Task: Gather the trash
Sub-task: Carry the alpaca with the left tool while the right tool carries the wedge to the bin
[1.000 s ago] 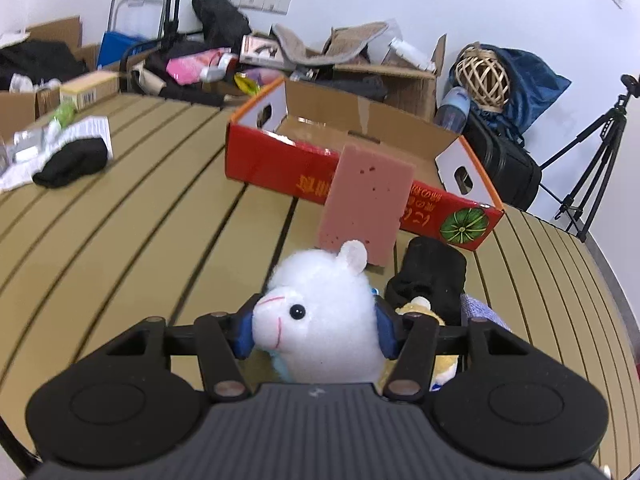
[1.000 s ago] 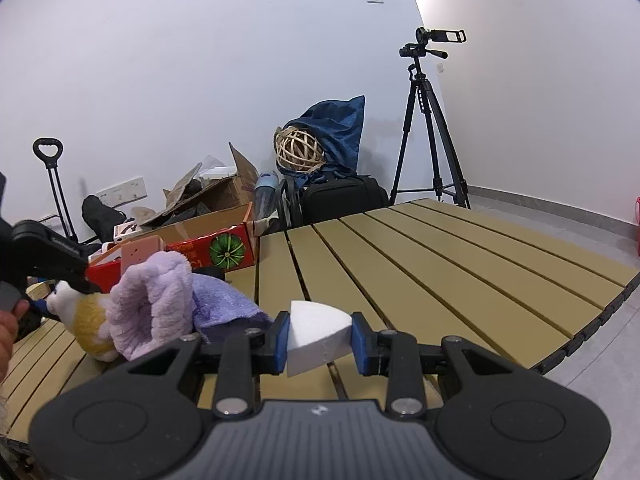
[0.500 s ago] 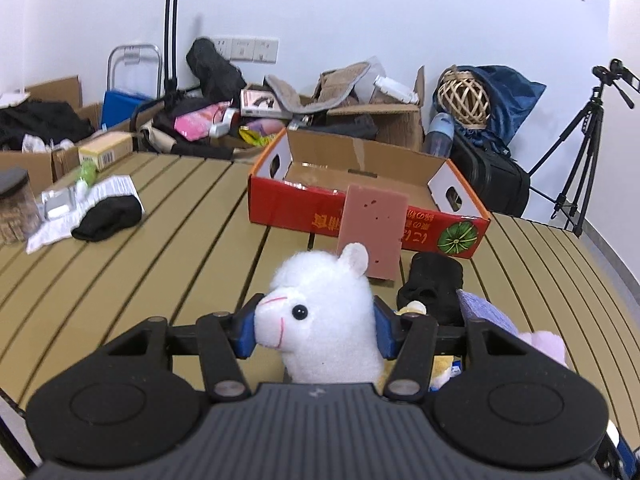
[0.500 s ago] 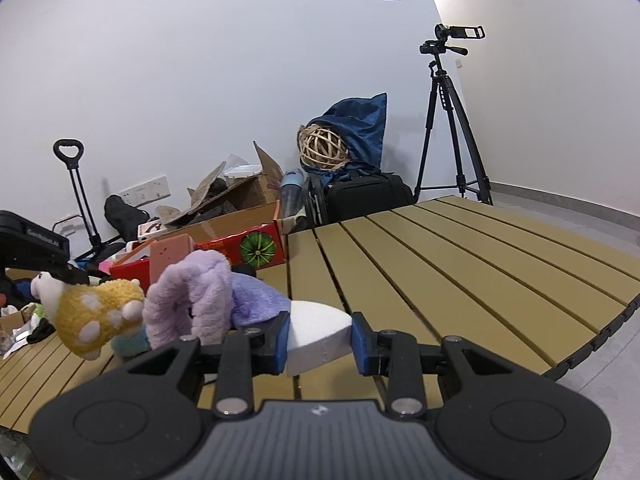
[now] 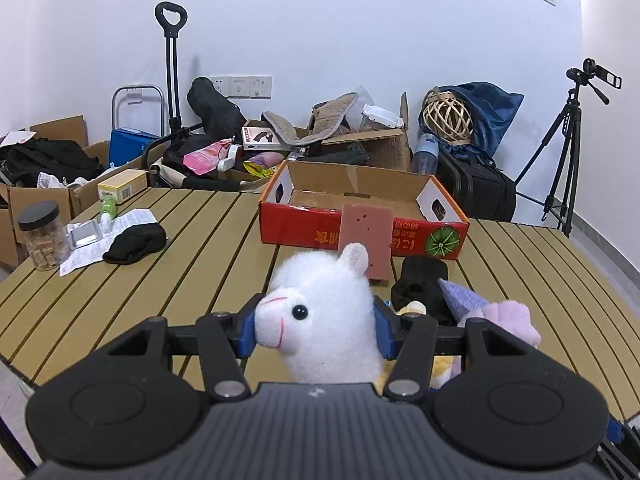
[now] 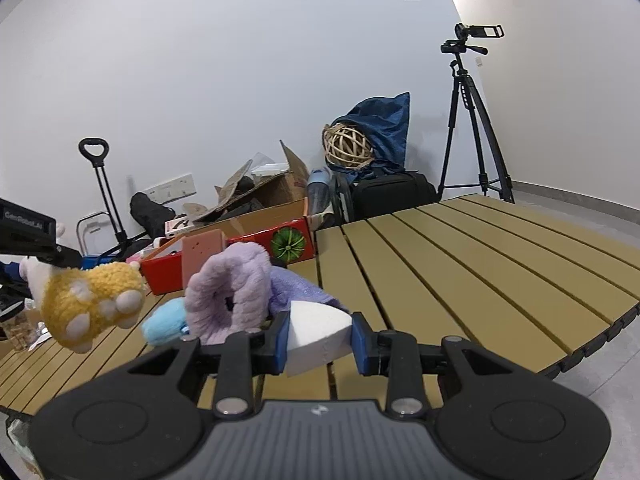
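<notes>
Both wrist views face the red box (image 5: 362, 224) (image 6: 240, 254) across the table (image 5: 160, 276) (image 6: 460, 264)

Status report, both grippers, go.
Left gripper shut on white-headed plush alpaca. Right gripper shut on white foam wedge. Purple plush beside it.

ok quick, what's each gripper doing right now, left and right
Left gripper: shut on the plush alpaca, lifted off the table.
Right gripper: shut on the white foam wedge.

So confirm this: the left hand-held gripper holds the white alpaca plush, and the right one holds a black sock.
Not quite. The left hand-held gripper does hold the white alpaca plush, but the right hand-held gripper holds a white foam wedge, as the right wrist view shows.
</notes>
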Available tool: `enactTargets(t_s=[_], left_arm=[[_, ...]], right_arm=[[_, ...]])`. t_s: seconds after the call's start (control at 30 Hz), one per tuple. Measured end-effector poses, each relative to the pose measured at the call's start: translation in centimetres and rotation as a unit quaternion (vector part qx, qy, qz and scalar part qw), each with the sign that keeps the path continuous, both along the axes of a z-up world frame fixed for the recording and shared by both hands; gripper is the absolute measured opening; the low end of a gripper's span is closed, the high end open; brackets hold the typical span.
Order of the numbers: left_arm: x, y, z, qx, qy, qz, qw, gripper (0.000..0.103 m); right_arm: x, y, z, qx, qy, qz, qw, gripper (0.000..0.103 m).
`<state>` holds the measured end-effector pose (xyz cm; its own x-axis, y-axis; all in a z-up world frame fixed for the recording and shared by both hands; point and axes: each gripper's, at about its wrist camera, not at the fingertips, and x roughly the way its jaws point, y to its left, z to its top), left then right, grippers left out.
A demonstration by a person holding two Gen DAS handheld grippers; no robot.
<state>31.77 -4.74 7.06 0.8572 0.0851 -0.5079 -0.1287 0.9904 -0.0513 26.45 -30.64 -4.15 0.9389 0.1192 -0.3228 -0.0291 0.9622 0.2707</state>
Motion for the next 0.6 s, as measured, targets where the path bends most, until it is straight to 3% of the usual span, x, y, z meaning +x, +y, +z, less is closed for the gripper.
enactTargets(t_s=[0.6], left_arm=[[-9.5,1.4,-0.6,0.023,-0.025,0.001,0.9994,0.055]], right_arm=[[-5.6,1.7,1.2,-0.029,-0.028,0.075,0.996,0.031]])
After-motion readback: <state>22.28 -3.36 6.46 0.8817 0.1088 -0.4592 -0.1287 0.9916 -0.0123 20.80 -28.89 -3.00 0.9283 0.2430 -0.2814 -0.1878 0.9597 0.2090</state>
